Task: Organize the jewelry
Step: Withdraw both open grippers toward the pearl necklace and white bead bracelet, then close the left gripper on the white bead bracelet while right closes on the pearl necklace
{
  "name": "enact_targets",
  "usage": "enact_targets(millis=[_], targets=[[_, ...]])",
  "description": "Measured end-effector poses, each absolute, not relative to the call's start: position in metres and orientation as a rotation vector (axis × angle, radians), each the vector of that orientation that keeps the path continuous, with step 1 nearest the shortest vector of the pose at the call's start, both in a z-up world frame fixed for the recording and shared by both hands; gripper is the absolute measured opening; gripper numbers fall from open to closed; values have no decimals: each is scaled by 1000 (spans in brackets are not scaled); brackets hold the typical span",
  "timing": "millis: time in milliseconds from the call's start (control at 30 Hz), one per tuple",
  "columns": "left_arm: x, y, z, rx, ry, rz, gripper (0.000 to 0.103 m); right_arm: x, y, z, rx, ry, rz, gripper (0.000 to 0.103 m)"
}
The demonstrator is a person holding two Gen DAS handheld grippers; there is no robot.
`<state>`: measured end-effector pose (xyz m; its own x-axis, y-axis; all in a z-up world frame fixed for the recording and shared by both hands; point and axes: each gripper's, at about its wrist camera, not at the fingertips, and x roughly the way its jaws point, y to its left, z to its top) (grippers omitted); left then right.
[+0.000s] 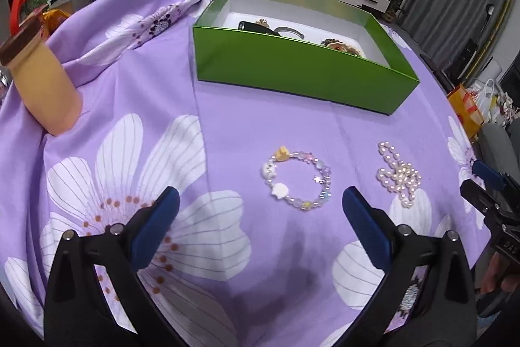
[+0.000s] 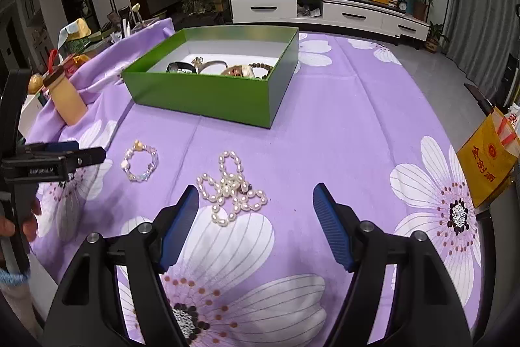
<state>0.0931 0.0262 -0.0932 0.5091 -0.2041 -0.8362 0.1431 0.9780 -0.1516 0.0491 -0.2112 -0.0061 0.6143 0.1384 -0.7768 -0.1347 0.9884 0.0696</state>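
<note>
Left gripper (image 1: 260, 202): nearest item in left wrist view, blue pads spread wide, nothing betw. them, hovering over purple floral cloth (image 1: 227, 126). Also seen side-on at left edge of right wrist view (image 2: 65, 156), a hand (image 2: 19, 226) on its handle.

Right gripper (image 2: 256, 195): blue pads likewise spread apart, empty, above cloth. Tip shows at right edge of left wrist view (image 1: 487, 181); jaw state can't be read from that angle.

Charm bracelet (image 1: 297, 179): pastel beads w/ white and yellow charms, lying flat as a closed ring on cloth, just ahead of left gripper, slightly right of centre. In right wrist view (image 2: 140, 163) it sits left of the pearls, near left gripper tip; not touching either.

Pearl strand (image 2: 232, 187): white, bunched in loose loops on cloth, just ahead of right gripper's left pad, apart from it. In left wrist view (image 1: 398, 174), right of bracelet, clear gap betw. the two.

Green box (image 2: 208, 96): open, white inside, well behind both pieces on cloth. Holds dark bead bracelet (image 2: 261, 70), a bangle, black item, other small pieces; details too small to tell.

Tan jar (image 2: 68, 100): dark lid, upright, left of box at cloth edge.

Misc.: yellow bag (image 2: 487, 158) off table to right; TV cabinet (image 2: 328, 12) in background.
</note>
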Motion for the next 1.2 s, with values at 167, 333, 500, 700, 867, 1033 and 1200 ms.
enact_targets(millis=[167, 333, 500, 700, 867, 1033, 1200], targets=[[95, 20, -100, -54, 1022, -238, 101, 53, -211, -22, 21, 916, 195, 73], [97, 6, -111, 1, 1036, -229, 95, 58, -209, -35, 25, 932, 217, 73], [101, 4, -120, -4, 1057, -230, 90, 64, -205, -43, 12, 930, 243, 73], [105, -2, -121, 16, 1051, -254, 90, 72, -203, -48, 13, 926, 260, 73], [106, -9, -126, 48, 1055, -271, 90, 77, -200, -52, 0, 927, 273, 73], [109, -9, -133, 58, 1064, -266, 87, 84, -194, -56, -23, 921, 287, 73], [116, -4, -133, 39, 1066, -269, 83, 89, -191, -60, -26, 923, 295, 69]])
